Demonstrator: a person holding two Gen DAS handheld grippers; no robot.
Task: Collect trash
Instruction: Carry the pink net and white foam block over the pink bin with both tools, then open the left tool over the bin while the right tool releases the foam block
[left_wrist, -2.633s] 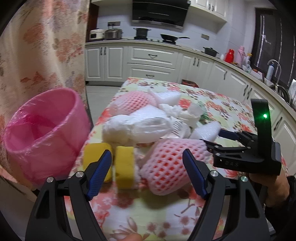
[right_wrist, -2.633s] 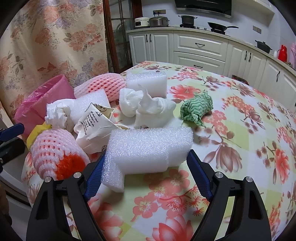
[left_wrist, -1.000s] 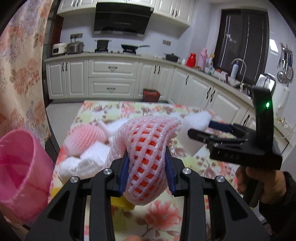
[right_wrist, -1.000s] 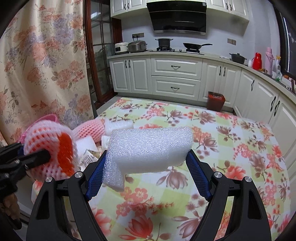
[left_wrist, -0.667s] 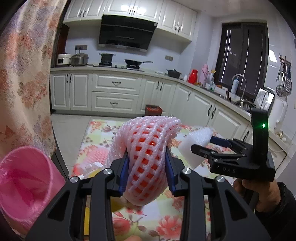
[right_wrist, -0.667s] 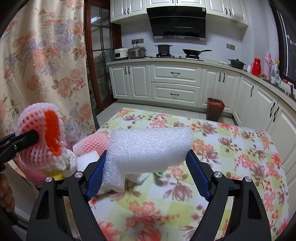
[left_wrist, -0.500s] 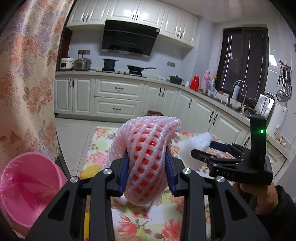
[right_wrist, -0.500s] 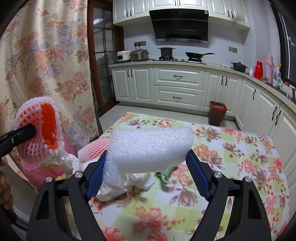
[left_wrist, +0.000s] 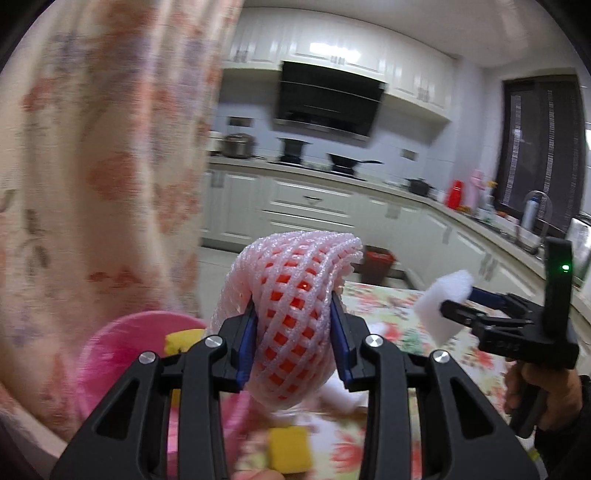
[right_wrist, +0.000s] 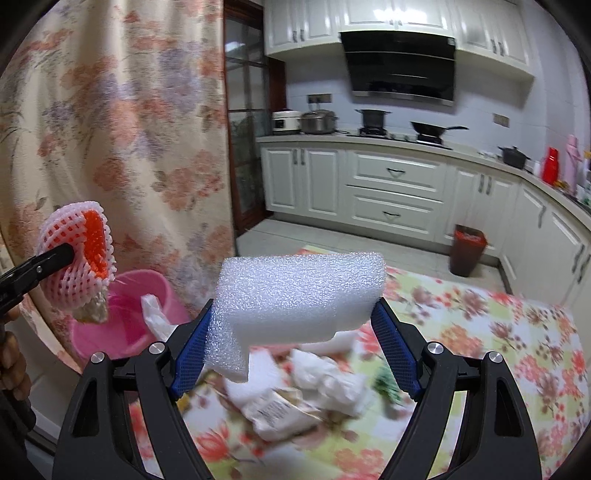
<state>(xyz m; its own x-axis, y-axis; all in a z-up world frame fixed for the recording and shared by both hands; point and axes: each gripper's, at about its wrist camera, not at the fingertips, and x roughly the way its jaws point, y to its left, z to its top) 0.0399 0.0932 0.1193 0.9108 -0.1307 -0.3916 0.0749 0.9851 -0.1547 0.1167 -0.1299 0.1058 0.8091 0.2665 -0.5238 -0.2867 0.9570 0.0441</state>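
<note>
Pink foam net (left_wrist: 295, 314) is clenched by left gripper (left_wrist: 294, 334), white foam block (right_wrist: 295, 295) by right gripper (right_wrist: 295, 354); neither is dropped yet into pink bin (right_wrist: 136, 317) at left, and wrappers (right_wrist: 295, 398) are left on table (right_wrist: 517, 350).

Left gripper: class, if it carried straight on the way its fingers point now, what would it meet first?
Probably nothing near. The left gripper, shut on the pink foam net, points over the flowered table toward the distant kitchen cabinets; the pink bin lies lower left, though depth is unclear.
</note>
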